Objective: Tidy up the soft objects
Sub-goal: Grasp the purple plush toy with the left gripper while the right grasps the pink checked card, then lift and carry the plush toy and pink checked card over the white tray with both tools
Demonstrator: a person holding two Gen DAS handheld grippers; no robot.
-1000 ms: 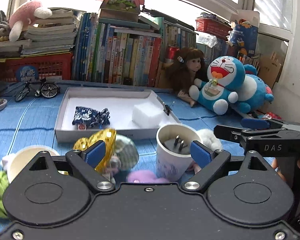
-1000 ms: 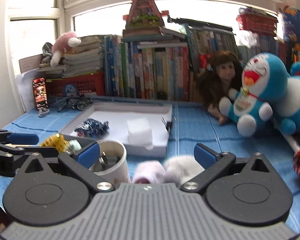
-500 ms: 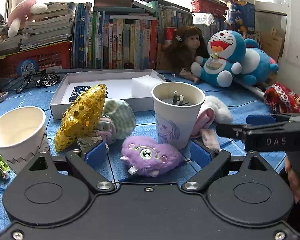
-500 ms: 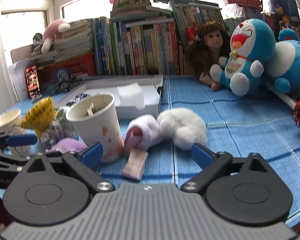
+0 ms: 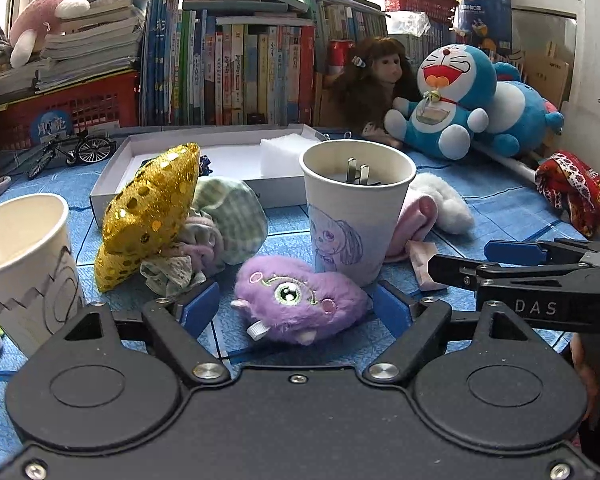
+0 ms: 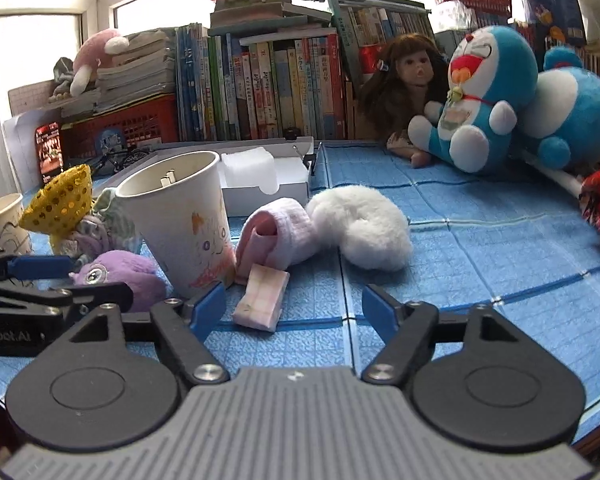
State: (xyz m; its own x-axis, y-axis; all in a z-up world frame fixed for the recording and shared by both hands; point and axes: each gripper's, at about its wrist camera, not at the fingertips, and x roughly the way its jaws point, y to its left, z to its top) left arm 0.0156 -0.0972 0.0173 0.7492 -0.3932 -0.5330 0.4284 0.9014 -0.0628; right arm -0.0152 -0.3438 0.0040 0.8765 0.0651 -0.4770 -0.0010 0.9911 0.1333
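One purple plush (image 5: 300, 304) with a stitched eye lies on the blue mat (image 6: 480, 232), just in front of the drawn-on paper cup (image 5: 356, 216) and between the spread fingers of the left gripper (image 5: 296, 312) — jaws wide, touching nothing. Left of it sit one gold sequin plush (image 5: 148, 212) and a bundle of checked cloth (image 5: 228, 216). Right of the cup lie one pink sock (image 6: 280, 232) and one white fluffy piece (image 6: 364, 228), touching. The right gripper (image 6: 294, 308) hovers open near the sock's flat pink label (image 6: 262, 300). Two paper cups in all — the second (image 5: 24, 256) at far left. One white tray (image 5: 112, 172) stands behind.
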